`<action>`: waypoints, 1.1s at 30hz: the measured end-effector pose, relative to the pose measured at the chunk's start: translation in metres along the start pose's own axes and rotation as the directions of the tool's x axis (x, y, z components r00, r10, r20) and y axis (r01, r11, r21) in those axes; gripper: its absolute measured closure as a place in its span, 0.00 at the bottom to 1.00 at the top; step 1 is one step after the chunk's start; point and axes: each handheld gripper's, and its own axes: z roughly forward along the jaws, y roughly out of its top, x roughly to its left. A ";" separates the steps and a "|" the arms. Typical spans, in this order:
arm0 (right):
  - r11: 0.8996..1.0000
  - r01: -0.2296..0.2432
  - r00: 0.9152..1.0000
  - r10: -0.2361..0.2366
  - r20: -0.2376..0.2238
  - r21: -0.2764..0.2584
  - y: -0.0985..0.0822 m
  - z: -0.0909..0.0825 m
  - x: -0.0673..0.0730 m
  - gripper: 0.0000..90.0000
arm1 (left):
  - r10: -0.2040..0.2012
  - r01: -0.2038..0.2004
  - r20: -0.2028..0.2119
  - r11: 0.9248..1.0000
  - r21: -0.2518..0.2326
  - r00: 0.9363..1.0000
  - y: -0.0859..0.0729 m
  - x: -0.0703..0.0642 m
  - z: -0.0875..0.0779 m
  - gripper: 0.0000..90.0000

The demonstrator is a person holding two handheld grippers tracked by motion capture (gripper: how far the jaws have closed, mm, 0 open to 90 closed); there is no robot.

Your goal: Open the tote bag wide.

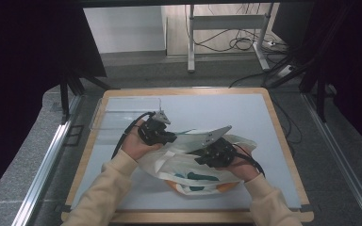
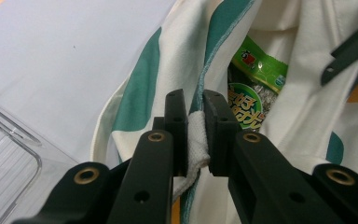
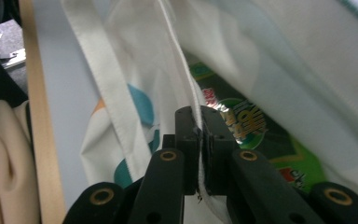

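You have the cream tote bag (image 1: 188, 162) lying near the front middle of the grey table (image 1: 245, 113), its mouth held apart between your two tools. Your left gripper (image 2: 195, 133) is clamped on a fold of the bag's rim; your right gripper (image 3: 199, 144) is pinched tight on the opposite edge. A green snack packet (image 3: 256, 135) already sits inside, so the loading looks done, though how deep it lies is hard to judge. The clear tray (image 2: 4, 154) stands just beside the bag; releasing and closing probably remain.

Grey floor (image 1: 23, 155), white wall (image 1: 122, 28), metal stand (image 1: 226, 28), floor cables (image 1: 235, 43)
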 end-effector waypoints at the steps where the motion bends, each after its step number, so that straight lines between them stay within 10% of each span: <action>1: 1.000 -0.001 1.000 0.001 -0.003 -0.007 -0.002 0.000 0.001 0.95 | -0.003 0.003 0.001 1.000 -0.002 1.000 0.000 0.001 0.000 0.91; 33: 0.999 0.017 0.996 -0.021 -0.082 -0.049 -0.030 -0.006 0.027 0.96 | -0.083 0.083 -0.019 0.997 0.004 0.996 0.006 0.020 0.002 0.91</action>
